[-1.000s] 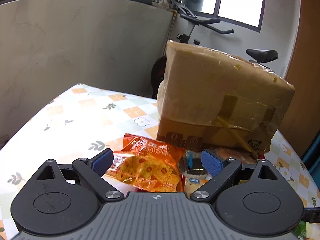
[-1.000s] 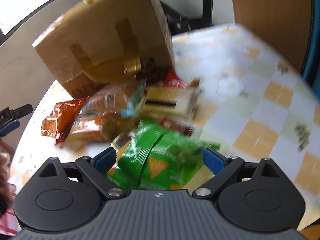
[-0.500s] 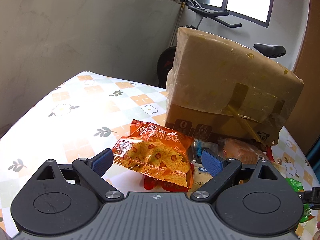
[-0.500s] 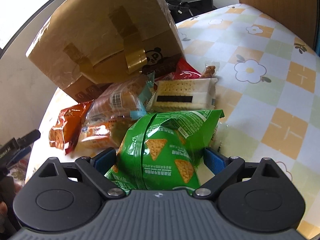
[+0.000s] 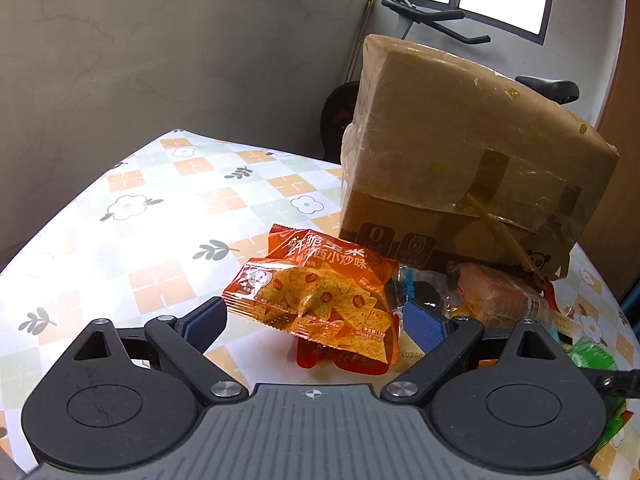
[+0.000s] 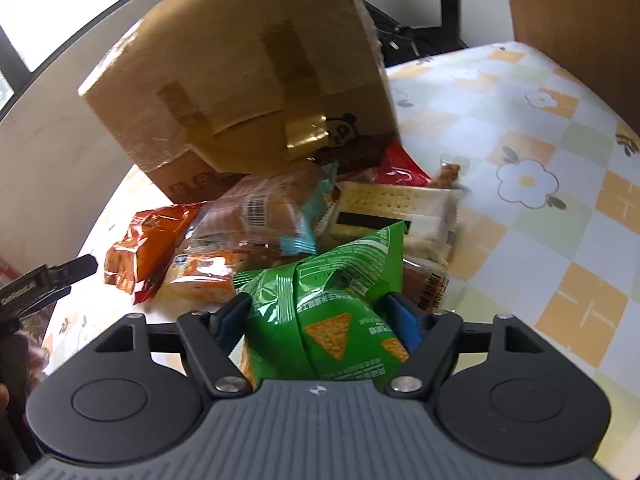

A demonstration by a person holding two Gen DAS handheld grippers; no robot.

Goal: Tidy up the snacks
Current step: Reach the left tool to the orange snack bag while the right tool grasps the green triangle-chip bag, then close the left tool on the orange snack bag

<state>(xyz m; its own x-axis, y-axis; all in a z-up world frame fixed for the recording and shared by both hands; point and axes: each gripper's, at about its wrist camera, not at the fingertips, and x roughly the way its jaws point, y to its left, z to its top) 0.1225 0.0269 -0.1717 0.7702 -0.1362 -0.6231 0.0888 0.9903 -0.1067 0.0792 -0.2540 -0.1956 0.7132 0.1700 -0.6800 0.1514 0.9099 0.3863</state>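
At the bottom centre of the right wrist view, the right tool is clenched on the green chip bag, its blue pads pressing the crumpled foil in from both sides. Just beyond it, in mid-frame, lies the rest of the heap: a wrapped bread roll, a cracker pack and the orange chip bag at left, all crowded against the foot of the cardboard box that fills the upper frame. In the left wrist view the left tool is released, its fingers spread wide at lower centre with the orange chip bag between and just past them, apparently untouched. The floral counter spreads toward the upper left. The likely trouble is the green bag: slick, air-filled foil may squirm out of the squeeze, or the chips inside may be crushed if the squeeze tightens. Lifting it could also drag neighbouring packets that overlap its edge.
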